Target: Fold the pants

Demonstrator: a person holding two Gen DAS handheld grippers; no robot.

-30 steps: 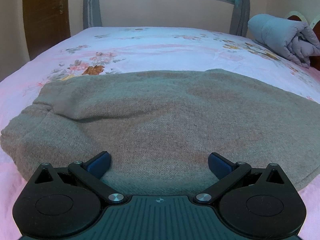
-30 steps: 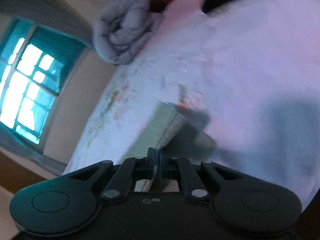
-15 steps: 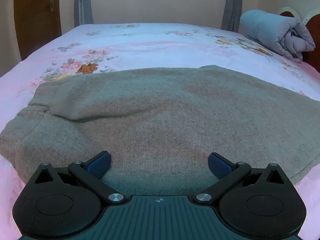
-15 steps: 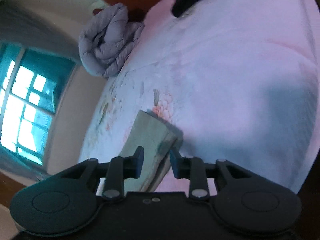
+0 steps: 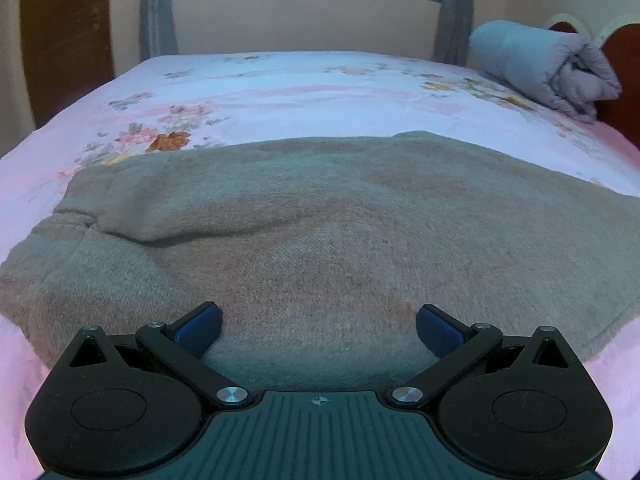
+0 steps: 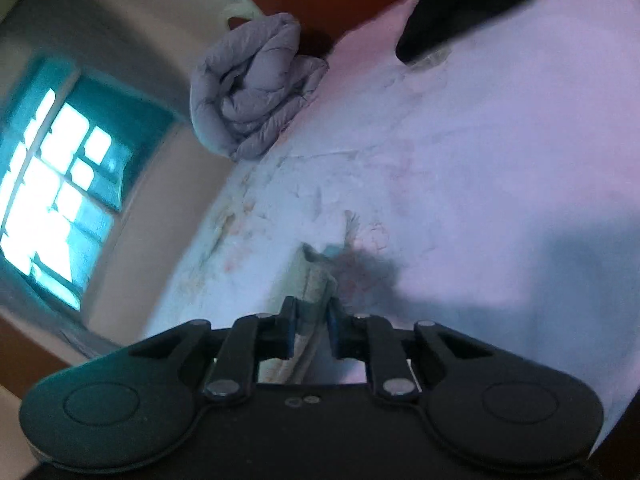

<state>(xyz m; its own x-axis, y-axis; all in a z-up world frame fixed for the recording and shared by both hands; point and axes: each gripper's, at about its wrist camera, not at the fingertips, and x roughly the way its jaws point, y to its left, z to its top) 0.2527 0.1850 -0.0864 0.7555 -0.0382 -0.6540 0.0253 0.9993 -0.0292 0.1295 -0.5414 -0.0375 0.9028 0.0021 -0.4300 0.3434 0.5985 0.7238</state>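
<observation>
The right wrist view is tilted and blurred; the dark shape (image 6: 460, 4) at upper right cannot be identified. The grey-brown pants (image 5: 320, 232) lie folded across the bed (image 5: 280, 88), lower frame. The left gripper (image 5: 319, 326) is spread wide above them, holding nothing. The right gripper (image 6: 311, 330) is narrowly parted around a cloth edge; grip unclear.

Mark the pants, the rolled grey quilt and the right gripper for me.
pants (image 5: 340, 240), left wrist view, middle of the spread fabric.
rolled grey quilt (image 5: 544, 64), left wrist view, its side.
right gripper (image 6: 312, 326), right wrist view, between fingertips, fabric there.
</observation>
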